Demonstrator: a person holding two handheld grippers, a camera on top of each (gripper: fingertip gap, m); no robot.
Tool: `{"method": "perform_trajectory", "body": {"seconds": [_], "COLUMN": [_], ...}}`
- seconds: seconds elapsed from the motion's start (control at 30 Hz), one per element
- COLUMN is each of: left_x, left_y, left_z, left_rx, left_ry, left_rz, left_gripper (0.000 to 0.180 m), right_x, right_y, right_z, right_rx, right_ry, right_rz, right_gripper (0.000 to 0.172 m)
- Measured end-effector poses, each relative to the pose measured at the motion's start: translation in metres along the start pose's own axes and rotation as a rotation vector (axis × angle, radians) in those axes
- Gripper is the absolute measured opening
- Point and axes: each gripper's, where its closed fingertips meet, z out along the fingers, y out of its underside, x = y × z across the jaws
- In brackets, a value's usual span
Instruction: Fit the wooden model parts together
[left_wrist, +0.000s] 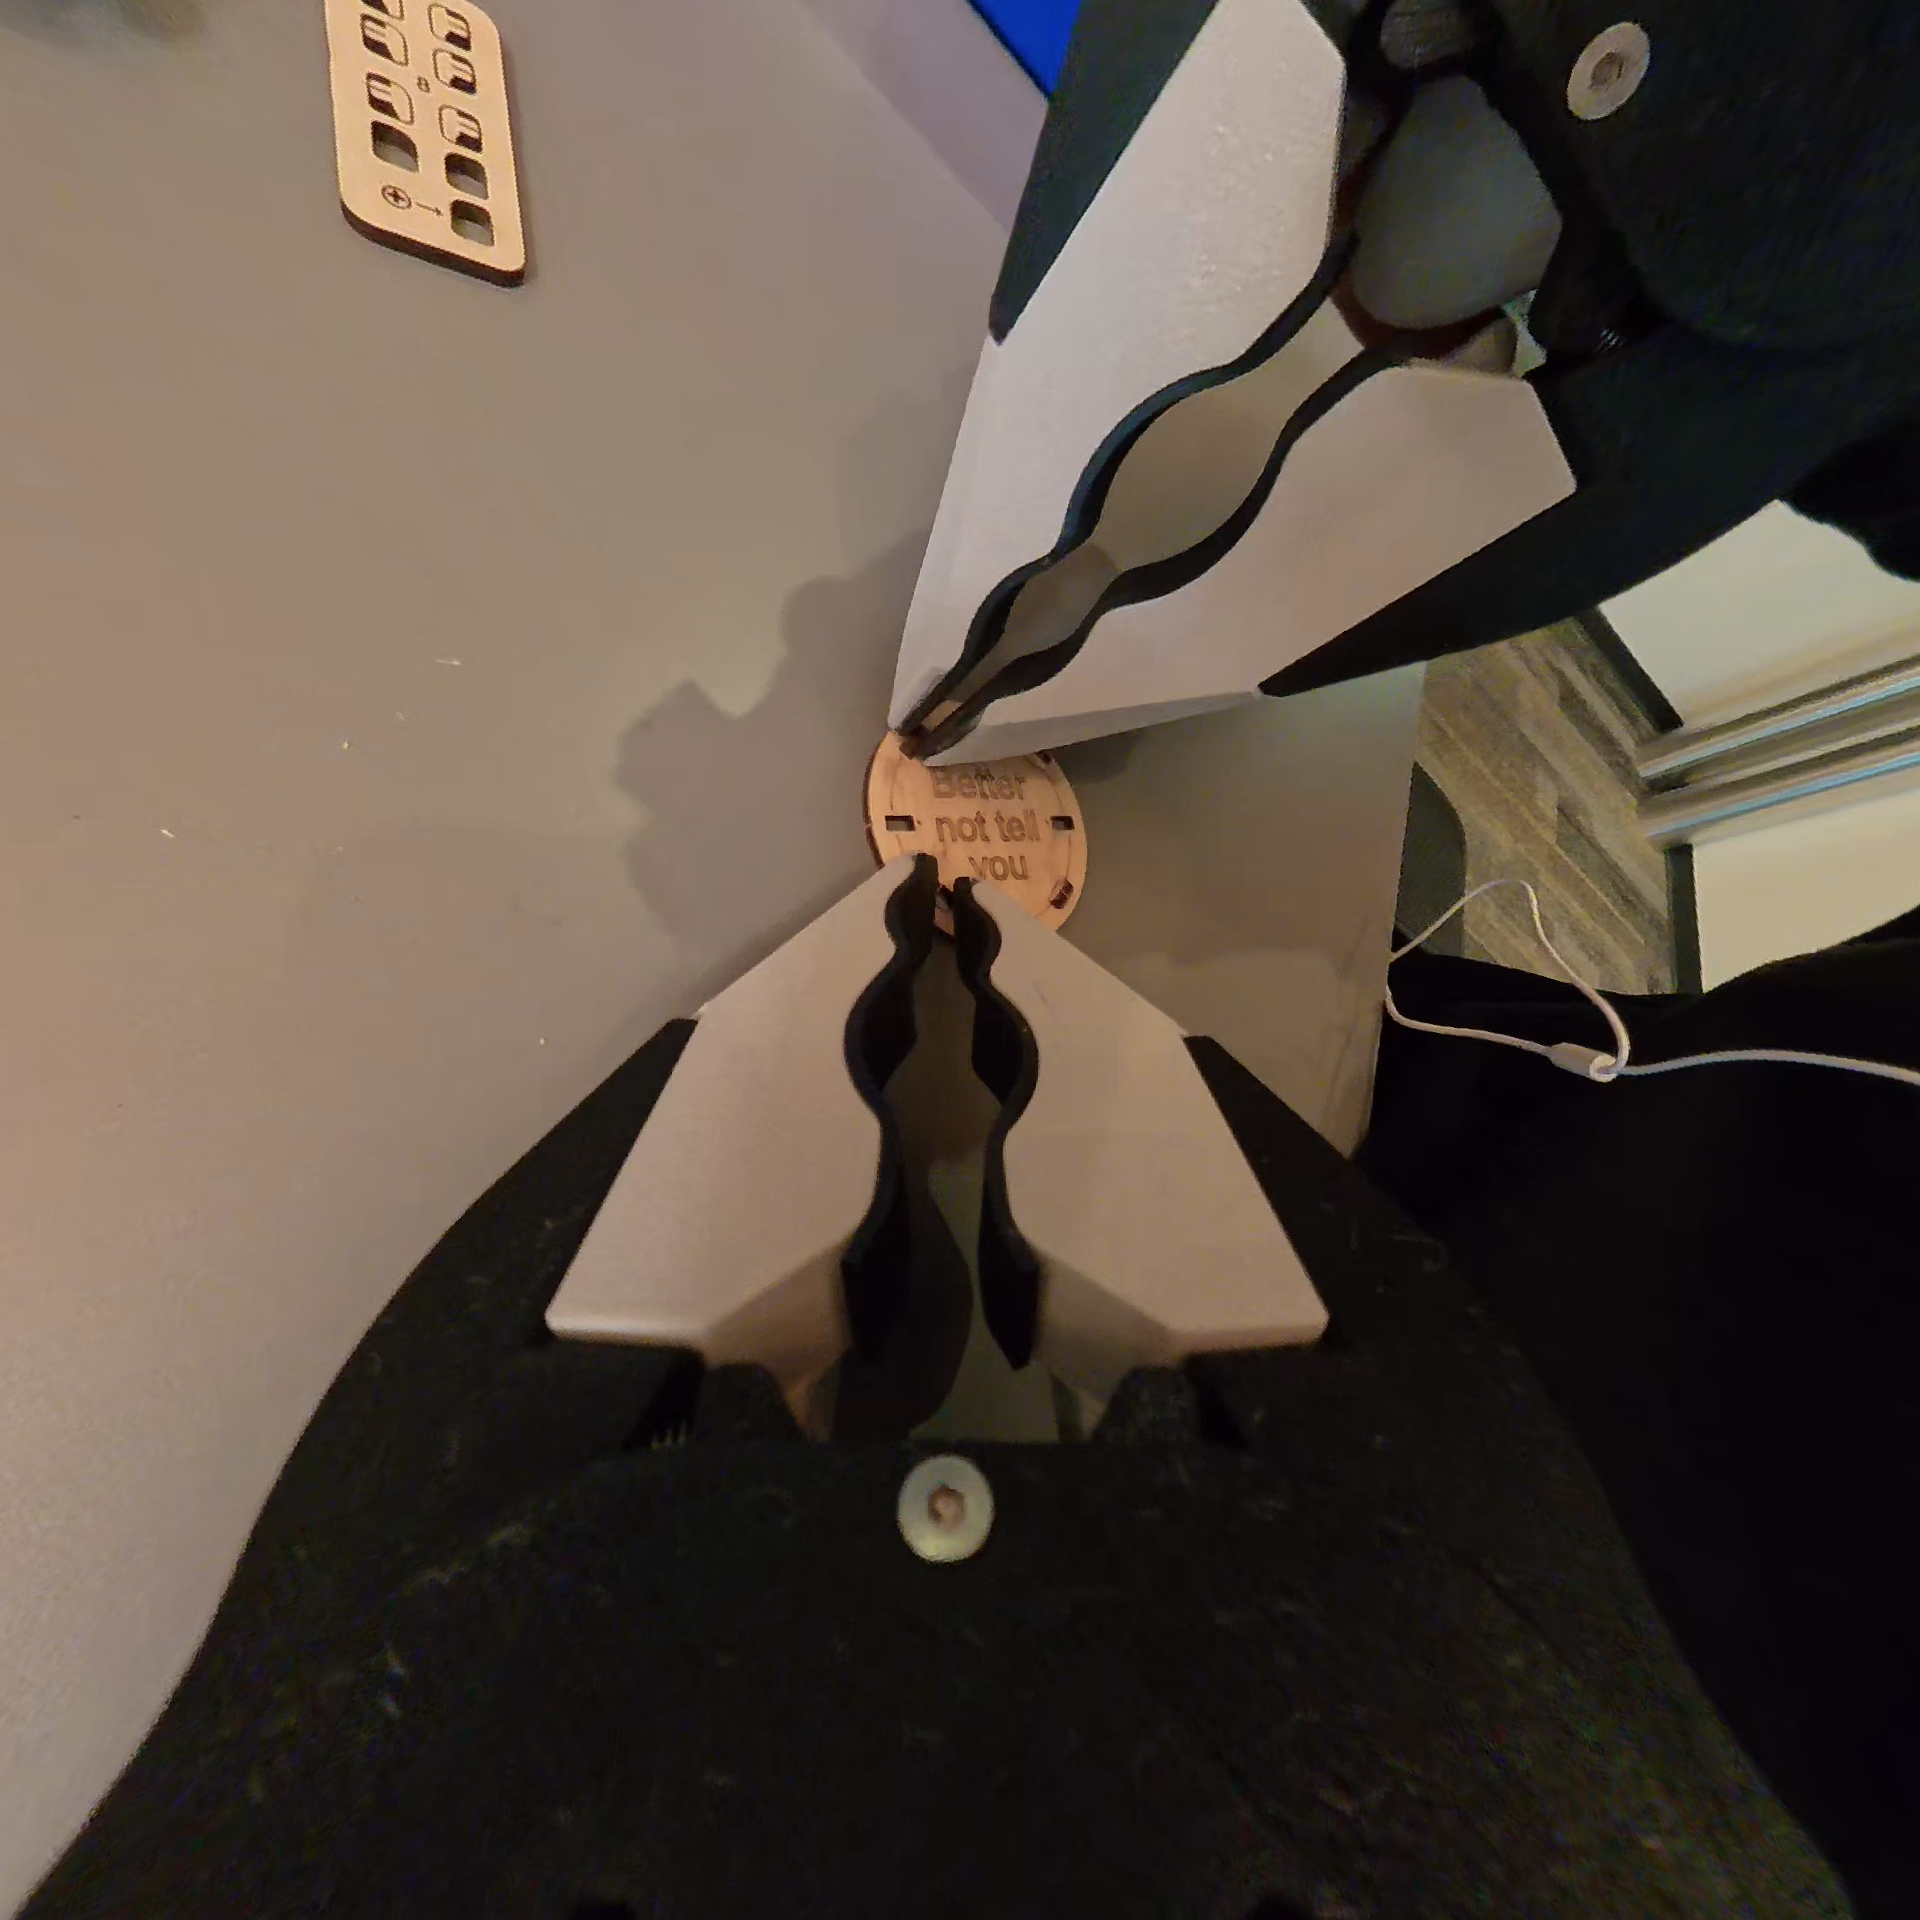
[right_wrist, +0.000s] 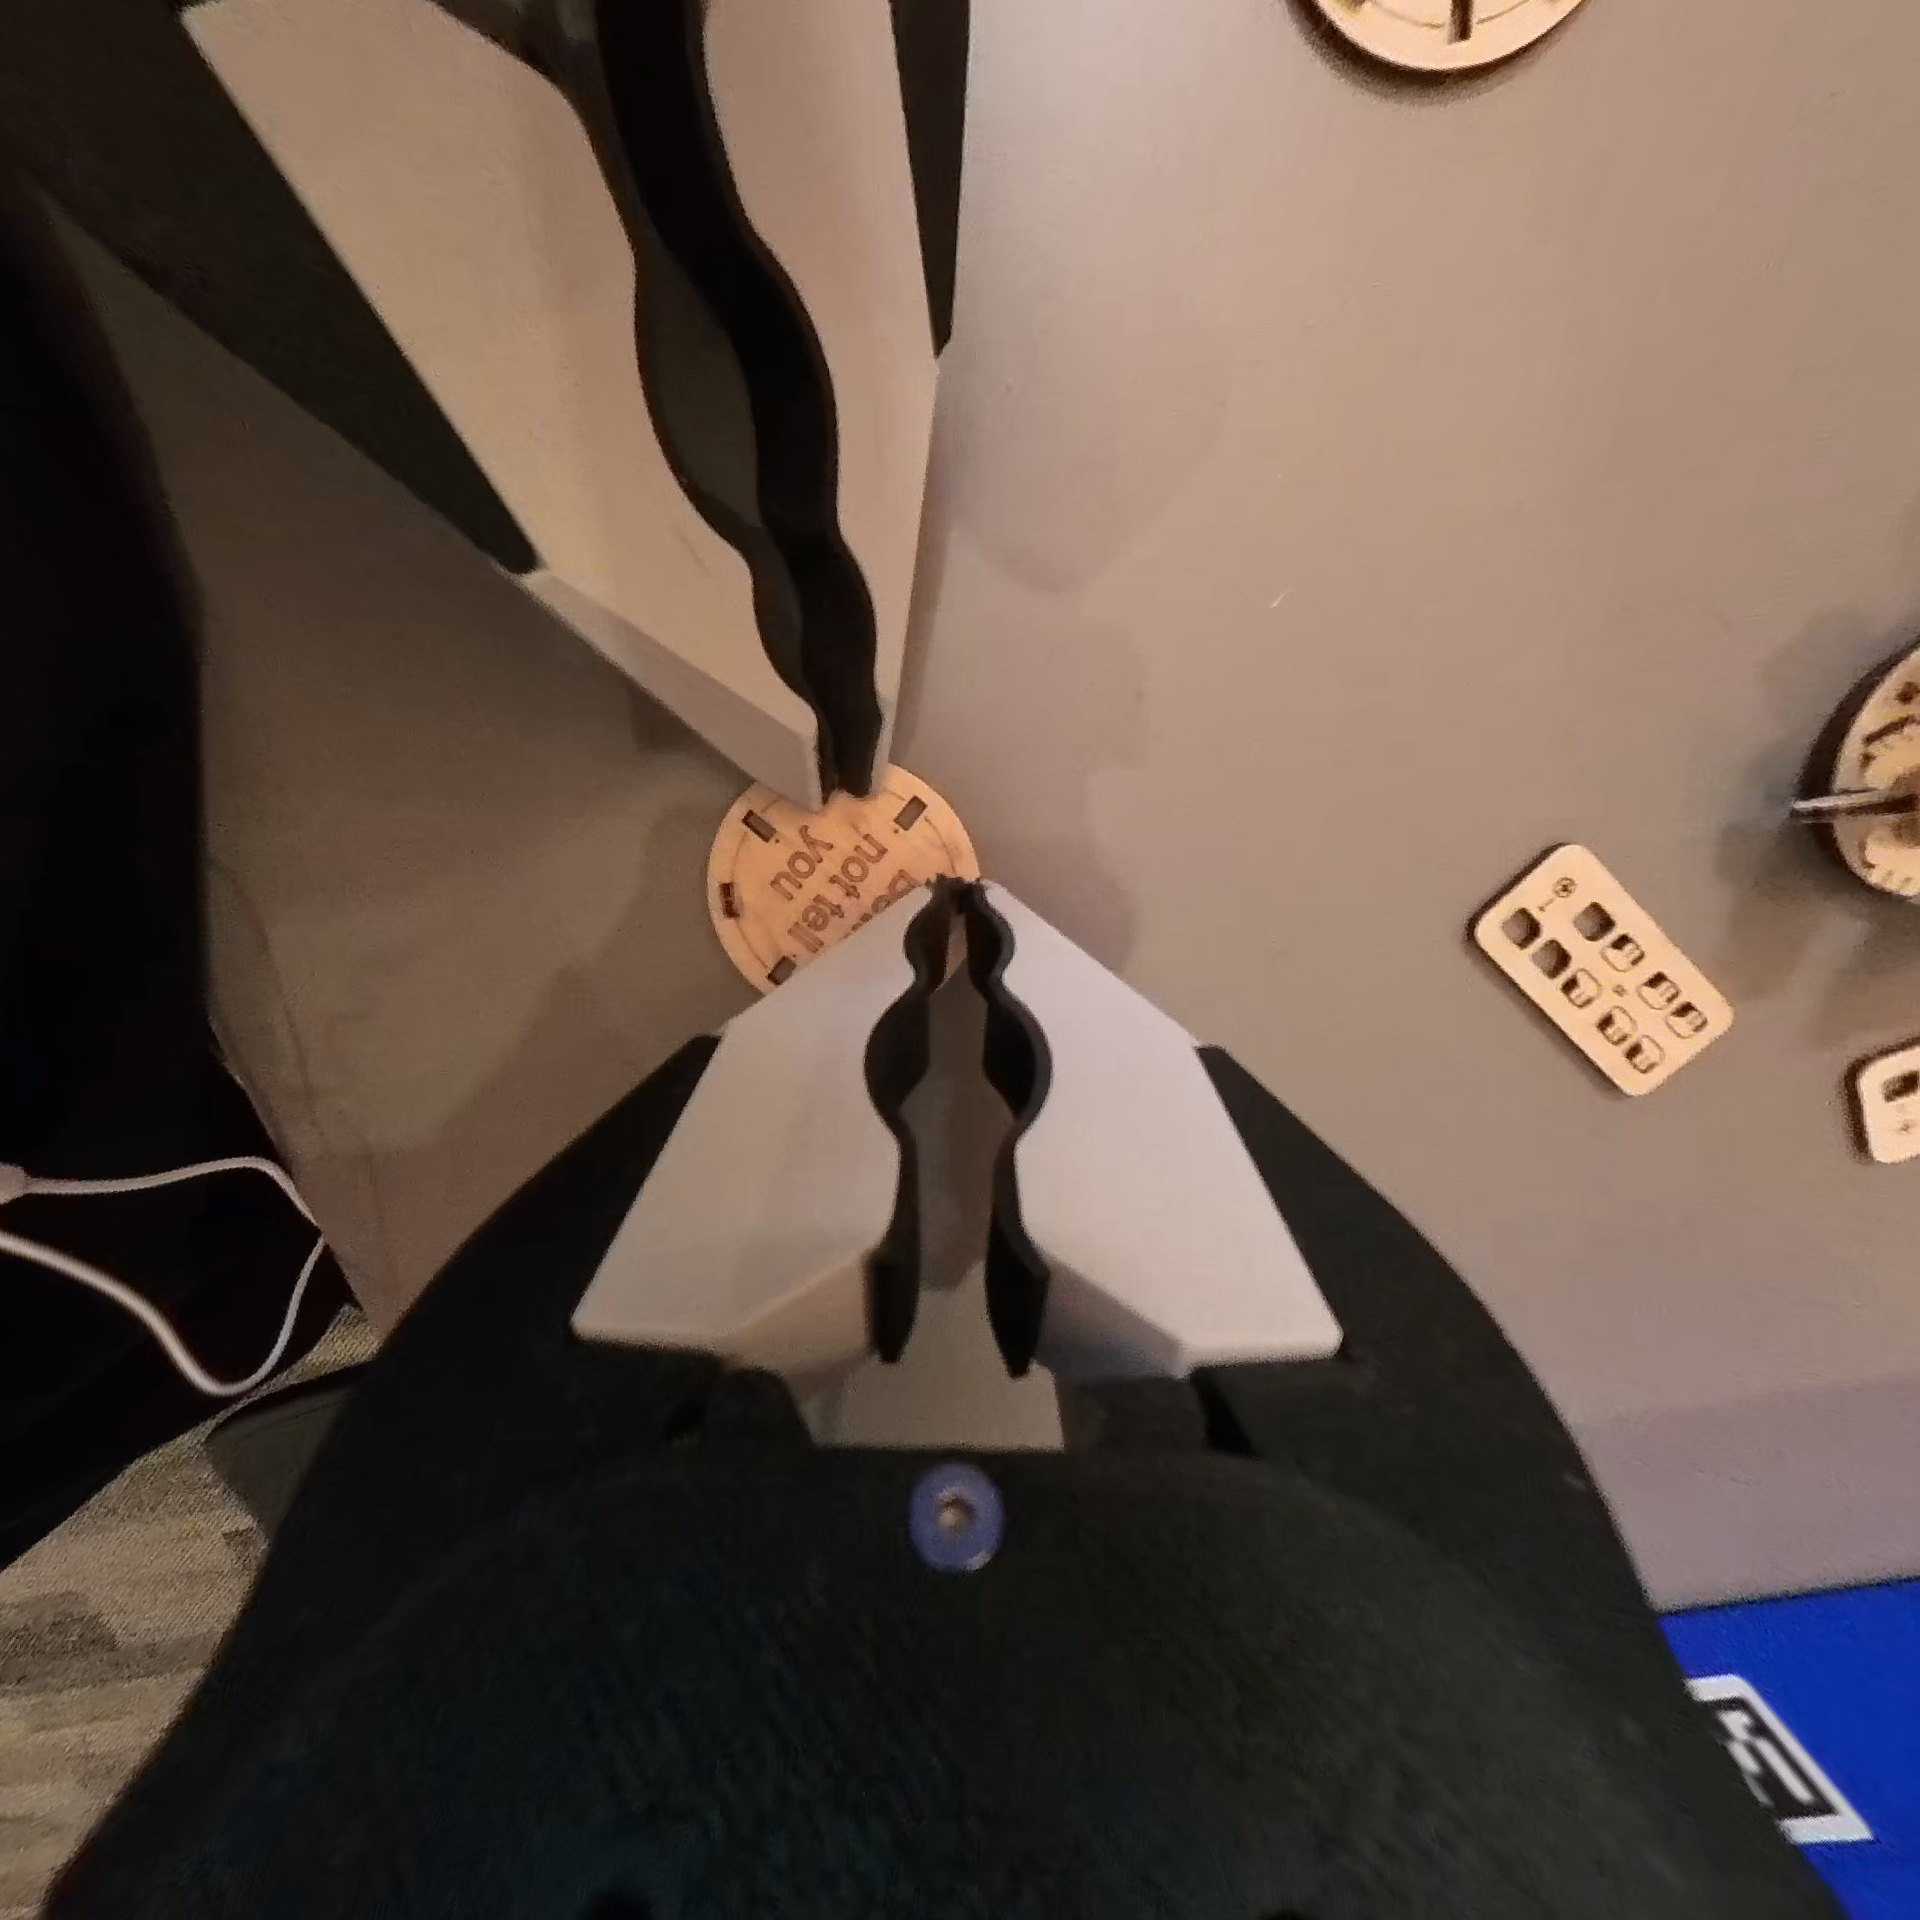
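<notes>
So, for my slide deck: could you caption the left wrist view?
Left gripper and right gripper, tips closed, meet opposite edges of an engraved wooden disc on a grey table.

Your left gripper (left_wrist: 940, 878) covers the near rim of the wooden disc (left_wrist: 977, 821), and the right gripper (left_wrist: 928, 740) covers the far rim, so you can't tell what either pair of tips is pinching. Up and left of your left tool, the slotted wooden card (left_wrist: 426, 135) runs off the top edge. From your right tool, a round wooden piece (right_wrist: 1444, 31) is cut by the top edge, another (right_wrist: 1881, 769) by the right edge, and a second card (right_wrist: 1891, 1101) barely shows.
</notes>
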Motion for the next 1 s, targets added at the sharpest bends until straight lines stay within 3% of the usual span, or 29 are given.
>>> {"method": "perform_trajectory", "body": {"seconds": [0.1, 0.4, 0.57, 0.8, 1.0], "left_x": [0.0, 0.0, 0.0, 0.0, 0.0], "left_y": [0.0, 0.0, 0.0, 0.0, 0.0], "left_z": [0.0, 0.0, 0.0, 0.0, 0.0], "left_rx": [0.0, 0.002, 0.002, 0.002, 0.003], "left_ry": [0.001, -0.002, -0.001, -0.003, -0.003], "left_rz": [-0.002, -0.003, -0.004, -0.002, -0.002], "left_gripper": [0.0, 0.0, 0.0, 0.0, 0.0], "right_x": [0.001, 0.002, 0.003, 0.006, 0.002], "right_y": [-0.001, -0.002, -0.002, 0.005, 0.0], "right_z": [0.0, -0.002, -0.004, -0.006, -0.003], "right_rx": [0.005, 0.213, 0.302, 0.135, -0.014], "right_ry": [-0.024, -0.256, -0.327, -0.043, 0.075], "right_rz": [0.068, 0.479, 0.579, 0.288, 0.037], "right_gripper": [0.001, 0.0, 0.0, 0.0, 0.0]}}
